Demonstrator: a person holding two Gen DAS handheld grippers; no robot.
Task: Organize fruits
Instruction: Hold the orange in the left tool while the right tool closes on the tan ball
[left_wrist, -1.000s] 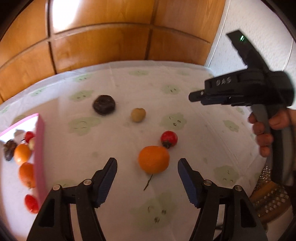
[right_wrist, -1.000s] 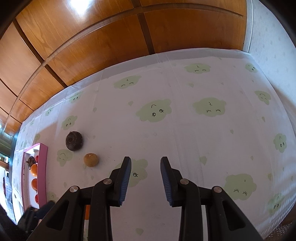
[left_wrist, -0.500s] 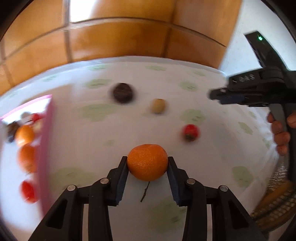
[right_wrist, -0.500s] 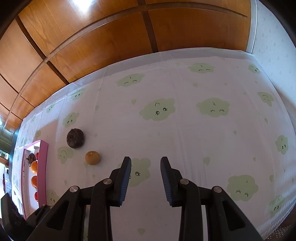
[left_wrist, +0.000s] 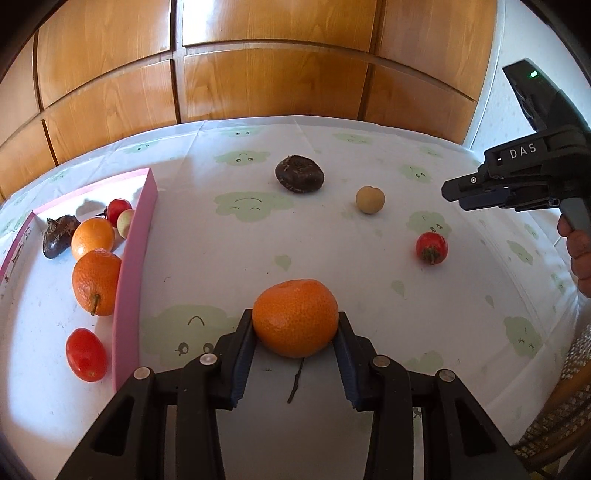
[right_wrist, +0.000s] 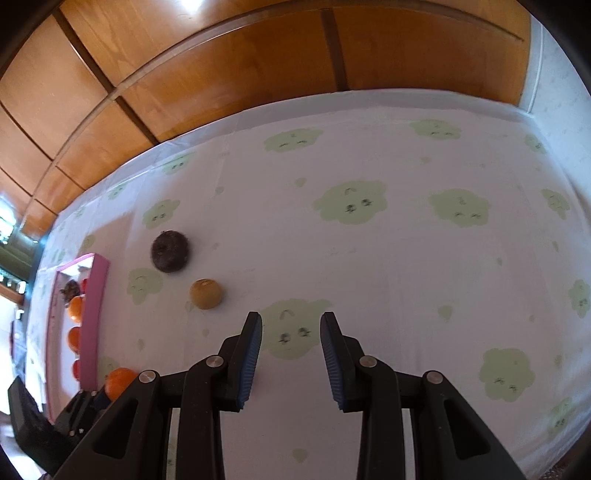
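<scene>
The left gripper (left_wrist: 295, 325) clamps the mandarin (left_wrist: 295, 317) near the fingertips, so it may roll out over the pink tray (left_wrist: 133, 258) wall, while the right gripper (right_wrist: 291, 336), seemingly empty, hangs part-open.

The right claw (right_wrist: 291, 354) hangs empty above the tablecloth (right_wrist: 406, 258), near a tan fruit (right_wrist: 205, 293).

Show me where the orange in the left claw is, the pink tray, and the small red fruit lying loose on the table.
orange (left_wrist: 295, 317), left wrist view, middle of its peel.
pink tray (left_wrist: 129, 280), left wrist view, its near side wall.
small red fruit (left_wrist: 431, 247), left wrist view, middle of its skin.
</scene>
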